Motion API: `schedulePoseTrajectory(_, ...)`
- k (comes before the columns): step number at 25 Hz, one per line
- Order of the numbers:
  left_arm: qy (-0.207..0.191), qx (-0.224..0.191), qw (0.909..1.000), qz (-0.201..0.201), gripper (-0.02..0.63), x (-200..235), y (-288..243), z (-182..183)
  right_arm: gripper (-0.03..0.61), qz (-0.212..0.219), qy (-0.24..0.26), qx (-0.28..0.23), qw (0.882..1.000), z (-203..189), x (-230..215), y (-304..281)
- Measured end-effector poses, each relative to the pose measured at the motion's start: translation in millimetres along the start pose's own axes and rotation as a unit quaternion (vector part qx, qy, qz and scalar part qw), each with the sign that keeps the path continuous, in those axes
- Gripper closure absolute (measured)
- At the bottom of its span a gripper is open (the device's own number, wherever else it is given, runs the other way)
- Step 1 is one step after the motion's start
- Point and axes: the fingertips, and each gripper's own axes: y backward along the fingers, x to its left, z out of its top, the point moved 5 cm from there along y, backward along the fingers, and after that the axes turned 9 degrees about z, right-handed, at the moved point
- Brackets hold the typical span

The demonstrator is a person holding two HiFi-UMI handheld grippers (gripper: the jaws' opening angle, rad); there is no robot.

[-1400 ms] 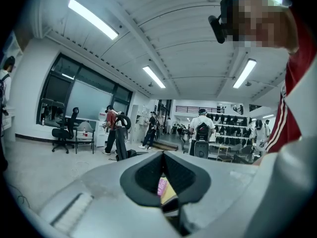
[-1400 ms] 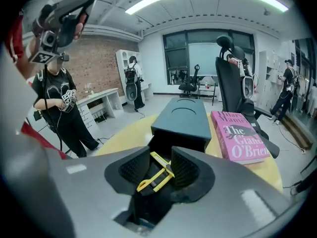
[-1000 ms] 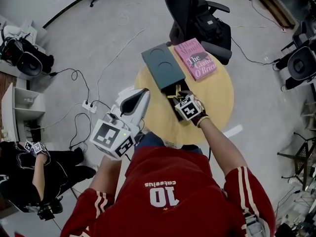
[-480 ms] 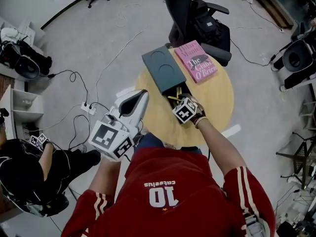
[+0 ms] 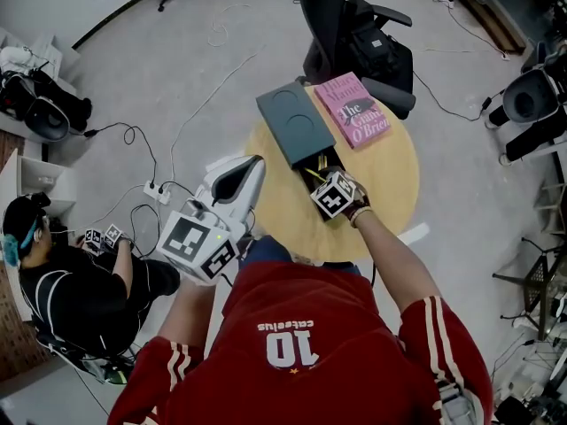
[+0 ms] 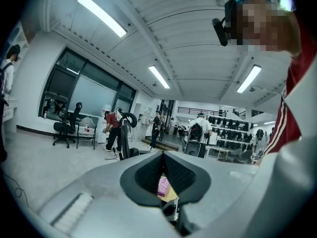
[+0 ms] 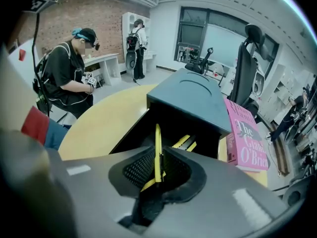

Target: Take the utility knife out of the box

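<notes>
A dark grey box (image 5: 292, 122) lies on the round yellow table (image 5: 390, 175), its black tray pulled out toward me. My right gripper (image 5: 317, 175) points steeply down into the tray. In the right gripper view a thin yellow utility knife (image 7: 157, 152) stands on edge between the jaws of my right gripper (image 7: 158, 170), which are closing, and the pads touch its sides. More yellow-edged parts (image 7: 182, 142) lie deeper in the box (image 7: 190, 95). My left gripper (image 5: 252, 165) hovers near the table's left edge, shut and empty (image 6: 165, 167).
A pink book (image 5: 354, 106) lies beside the box at the table's far right. A black chair with a bag (image 5: 354, 34) stands just behind the table. A person (image 5: 71, 290) sits on the floor at the left, near cables and a power strip (image 5: 159, 189).
My right gripper has rolled slightly at the tray's mouth. The left gripper has kept still. The person at the left has shifted and now sits up in view.
</notes>
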Motion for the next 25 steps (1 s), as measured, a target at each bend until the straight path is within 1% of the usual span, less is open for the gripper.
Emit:
schedulePoseTrajectory(1, 0.0, 0.0, 1.0, 0.0, 0.611, 1, 0, -1, 0.526, -0.001, 0.001, 0.0, 1.0, 0, 0, -1)
schedulePoseTrajectory(9, -0.001, -0.003, 1.0, 0.001, 0.611, 3, 0, 1, 0.528, -0.008, -0.002, -0.003, 1.0, -1, -4, 6)
schedulePoseTrajectory(13, 0.001, -0.006, 1.0, 0.0, 0.611, 0, -1, 3, 0.528, -0.014, -0.003, -0.014, 1.0, 1, -5, 18)
schedulePoseTrajectory(25, -0.015, -0.008, 0.9998, -0.006, 0.611, -16, -8, 9, 0.528, -0.033, -0.011, -0.065, 0.997, -1, -7, 70)
